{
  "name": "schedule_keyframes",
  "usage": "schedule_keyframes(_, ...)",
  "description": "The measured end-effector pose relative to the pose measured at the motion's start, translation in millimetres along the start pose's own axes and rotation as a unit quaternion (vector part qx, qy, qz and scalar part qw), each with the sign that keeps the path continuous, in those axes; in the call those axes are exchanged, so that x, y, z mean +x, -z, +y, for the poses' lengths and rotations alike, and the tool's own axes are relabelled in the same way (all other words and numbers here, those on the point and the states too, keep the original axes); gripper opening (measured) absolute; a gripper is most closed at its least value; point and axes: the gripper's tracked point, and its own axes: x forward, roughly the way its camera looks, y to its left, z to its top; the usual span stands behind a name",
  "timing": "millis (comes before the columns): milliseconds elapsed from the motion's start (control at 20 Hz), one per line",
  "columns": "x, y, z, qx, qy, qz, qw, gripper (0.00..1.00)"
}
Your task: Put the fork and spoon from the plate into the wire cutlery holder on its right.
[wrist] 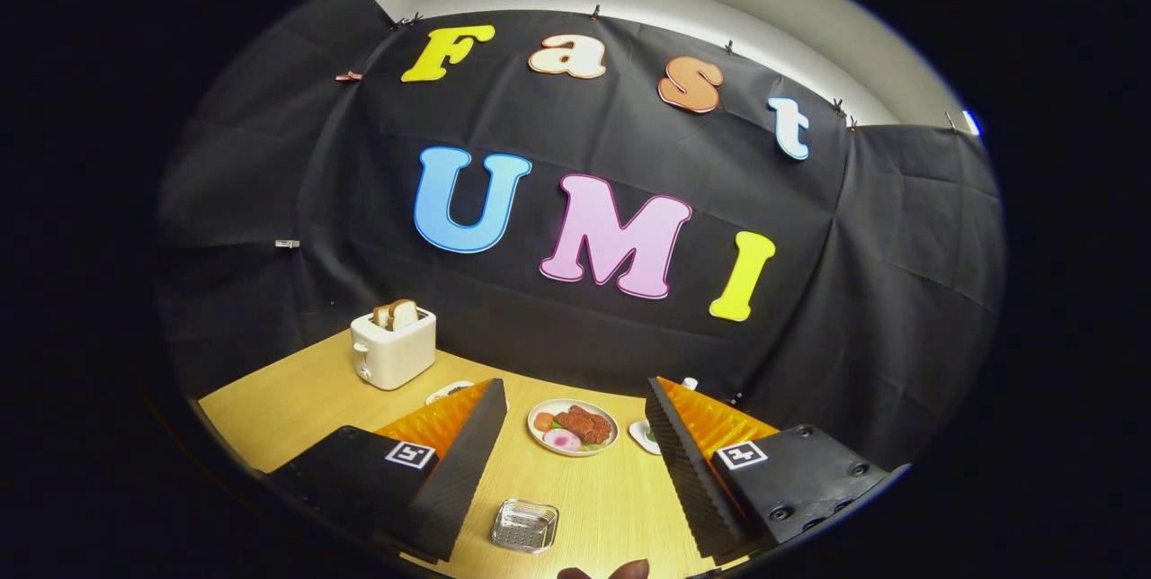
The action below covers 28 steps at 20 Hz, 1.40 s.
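- Two fingers of the gripper [568, 462] are spread wide apart, and nothing is held between them.
- The gripper is up in the air above the wooden table [297, 404].
- A wire basket [525, 525] sits on the table between the fingers, near their bases, at about 6 o'clock from the plate.
- This little basket looks like the cutlery holder, and I cannot see a fork or spoon in it.
- A plate of food [573, 426] sits just past the basket, between the fingertips, at 12 o'clock from it.
- The plate has brown meat and some round pink and orange bits on it.
- I cannot make out a fork or a spoon on that plate; they may be too small to see.
- A small white thing [645, 436] lies just at 3 o'clock from the plate, partly hidden by the right finger.
- Another small dish [447, 392] peeks out behind the left finger, at about 10 o'clock from the plate.
- A white toaster [392, 347] with bread in it stands far off at 10 o'clock.
- I think the job has not really started: nothing is grabbed yet, so both the fork and the spoon are left to move.
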Motion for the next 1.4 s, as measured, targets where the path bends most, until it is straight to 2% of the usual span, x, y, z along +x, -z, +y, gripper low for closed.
schedule_keyframes(200,5,-3,17,0.010,-0.022,0.007,1.000,0.97)
schedule_keyframes(300,8,5,50,0.027,-0.071,0.033,0.997,0.97)
schedule_keyframes(400,-2,44,105,0.055,-0.150,0.131,0.978,0.98)
schedule_keyframes(450,-9,70,132,0.069,-0.181,0.191,0.962,0.98)
schedule_keyframes(600,-21,137,187,0.079,-0.221,0.314,0.920,0.94)
schedule_keyframes(750,-20,195,221,0.063,-0.221,0.384,0.894,0.80)
schedule_keyframes(850,-18,222,236,0.048,-0.216,0.413,0.884,0.76)
schedule_keyframes(950,-9,248,246,0.034,-0.205,0.441,0.873,0.76)
schedule_keyframes(1050,-3,267,255,0.032,-0.186,0.471,0.862,0.67)
schedule_keyframes(1200,5,291,257,0.004,-0.161,0.503,0.849,0.68)
schedule_keyframes(1400,4,322,264,0.007,-0.129,0.545,0.828,0.67)
